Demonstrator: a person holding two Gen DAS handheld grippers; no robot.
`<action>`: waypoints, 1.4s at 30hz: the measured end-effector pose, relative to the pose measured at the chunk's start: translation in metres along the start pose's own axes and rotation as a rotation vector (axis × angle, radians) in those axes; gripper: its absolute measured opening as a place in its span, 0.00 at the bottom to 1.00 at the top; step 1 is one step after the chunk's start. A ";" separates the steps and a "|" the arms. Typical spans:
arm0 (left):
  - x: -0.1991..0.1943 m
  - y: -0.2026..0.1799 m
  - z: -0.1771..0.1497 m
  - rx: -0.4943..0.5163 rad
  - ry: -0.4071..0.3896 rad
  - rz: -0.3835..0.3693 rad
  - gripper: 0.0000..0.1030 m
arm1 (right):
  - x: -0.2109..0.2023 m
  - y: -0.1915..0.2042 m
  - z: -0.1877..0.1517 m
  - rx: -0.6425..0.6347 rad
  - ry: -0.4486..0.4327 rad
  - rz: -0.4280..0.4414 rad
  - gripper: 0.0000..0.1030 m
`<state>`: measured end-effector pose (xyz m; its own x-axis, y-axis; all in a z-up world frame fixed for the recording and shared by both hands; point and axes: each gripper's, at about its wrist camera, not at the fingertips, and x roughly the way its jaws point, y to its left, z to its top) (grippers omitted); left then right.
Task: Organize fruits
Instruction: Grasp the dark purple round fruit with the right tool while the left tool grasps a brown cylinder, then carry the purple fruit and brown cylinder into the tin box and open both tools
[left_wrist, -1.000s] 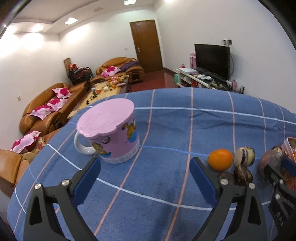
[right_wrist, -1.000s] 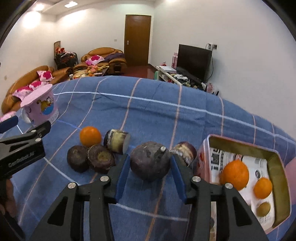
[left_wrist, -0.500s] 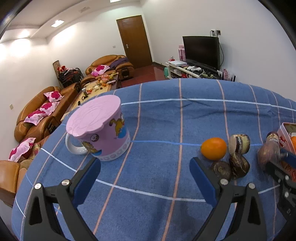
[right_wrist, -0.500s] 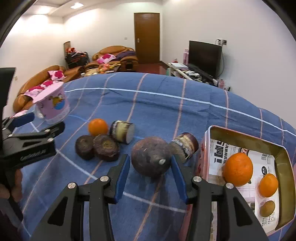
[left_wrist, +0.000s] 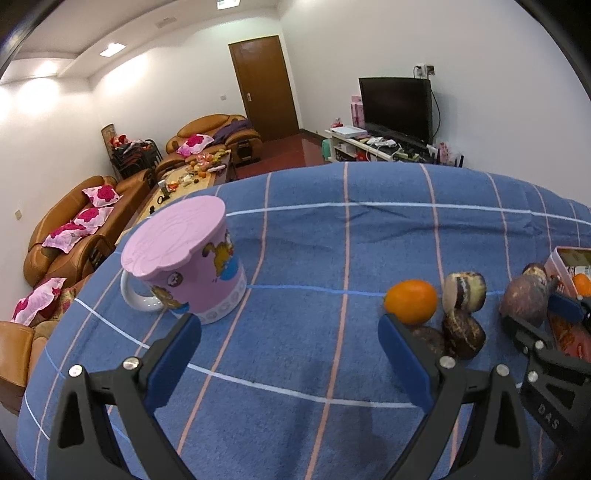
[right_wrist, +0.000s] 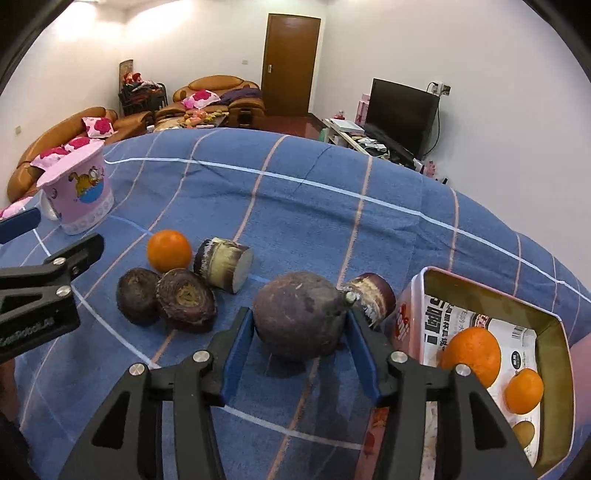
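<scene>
Mug (left_wrist: 184, 267) and loose fruit sit lower and nearer in the left wrist view than a second ago, and the cup's lid tilts more toward the camera. Left gripper (left_wrist: 290, 347) points down at a slant over the blue checked cloth (left_wrist: 332, 236), its jaws spread wide with only bare cloth between them. An orange (left_wrist: 410, 301) lies just past the right fingertip, and the pink mug stands just beyond the left one. At the right edge the other tool's blue pads flank the round purple root (left_wrist: 524, 295).

From the right wrist, the purple root has turned since a second ago, so its stub now points right. Right gripper (right_wrist: 300, 325) slants down toward the cloth, and its jaws have just been opening; the root rests on the cloth between them, the left pad a sliver away and the right pad at its stubbed end, whether touching is unclear. Just right stands the tin box (right_wrist: 546, 317), which holds two oranges (right_wrist: 471, 354) and a small brown fruit (right_wrist: 523, 432). To the left lie a cut piece (right_wrist: 225, 262), two dark halves (right_wrist: 184, 299) and the loose orange.
</scene>
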<state>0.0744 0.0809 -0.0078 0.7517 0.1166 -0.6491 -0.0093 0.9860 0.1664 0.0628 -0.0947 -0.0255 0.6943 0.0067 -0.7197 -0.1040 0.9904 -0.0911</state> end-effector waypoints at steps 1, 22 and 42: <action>-0.001 0.000 0.000 -0.006 -0.006 -0.006 0.95 | -0.006 -0.004 -0.001 0.031 -0.020 0.041 0.51; -0.043 -0.116 0.004 0.375 -0.133 -0.527 0.62 | -0.110 -0.117 -0.037 0.235 -0.293 -0.121 0.51; 0.025 -0.163 0.038 0.383 0.114 -0.580 0.35 | -0.113 -0.134 -0.038 0.277 -0.286 -0.106 0.51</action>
<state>0.1202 -0.0815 -0.0231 0.4909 -0.3827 -0.7827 0.6207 0.7840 0.0059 -0.0290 -0.2336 0.0423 0.8649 -0.0984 -0.4922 0.1479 0.9870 0.0626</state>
